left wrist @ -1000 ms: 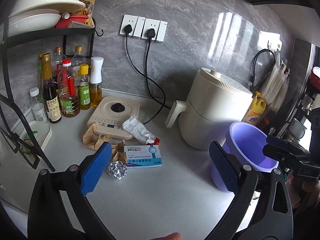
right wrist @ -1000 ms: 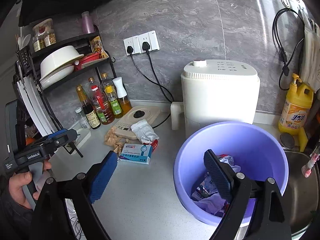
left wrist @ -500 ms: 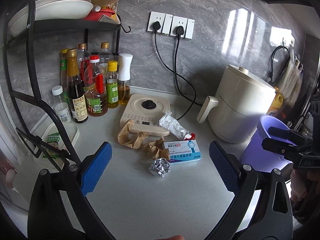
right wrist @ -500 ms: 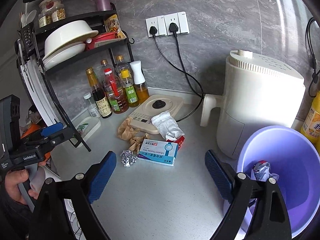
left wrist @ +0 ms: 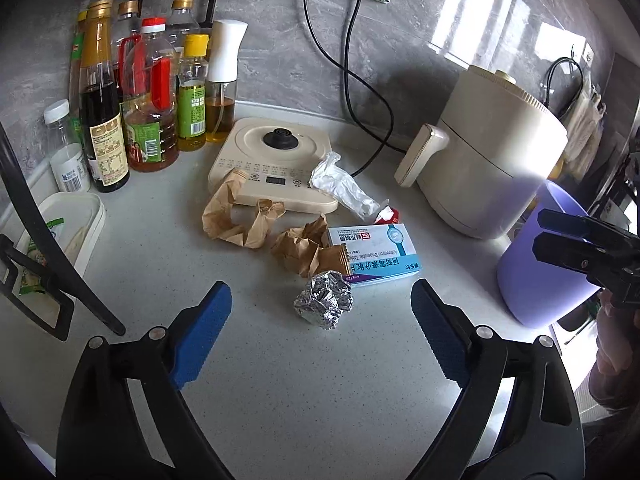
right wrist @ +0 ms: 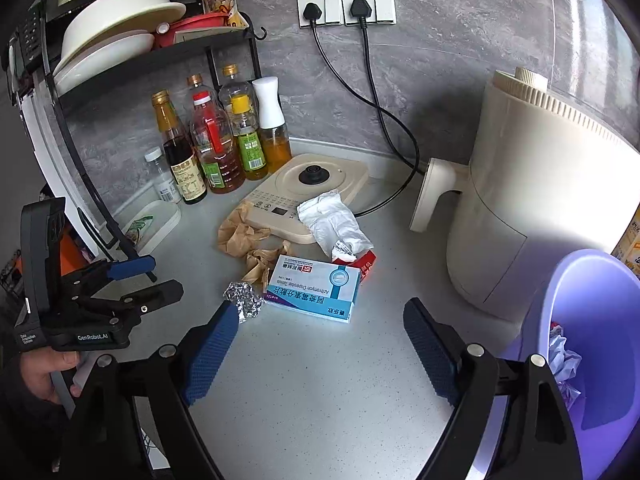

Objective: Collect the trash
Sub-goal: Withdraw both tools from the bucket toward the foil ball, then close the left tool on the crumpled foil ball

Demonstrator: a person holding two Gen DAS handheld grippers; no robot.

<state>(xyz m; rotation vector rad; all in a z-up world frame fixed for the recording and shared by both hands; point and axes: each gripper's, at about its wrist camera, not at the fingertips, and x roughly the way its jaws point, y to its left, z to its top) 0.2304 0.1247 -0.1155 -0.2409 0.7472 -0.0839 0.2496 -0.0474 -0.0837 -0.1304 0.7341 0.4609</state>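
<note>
A speckled grey desk [left wrist: 304, 392] under a marble wall. Mid-frame lie a foil ball [left wrist: 324, 300], pill box [left wrist: 374, 254] and crumpled paper [left wrist: 236, 220]. Both hand-held grippers, left [left wrist: 320, 336] and right [right wrist: 316, 354], gape empty, jaws narrowing slightly, likely approaching; the purple bin [right wrist: 592, 344] waits lower right for drops.

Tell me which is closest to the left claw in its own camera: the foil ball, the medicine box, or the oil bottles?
From the left claw:
1. Foil ball, on the counter just ahead between the fingers.
2. Medicine box, slightly right, behind the ball.
3. Oil bottles, far left, by the wall.
</note>
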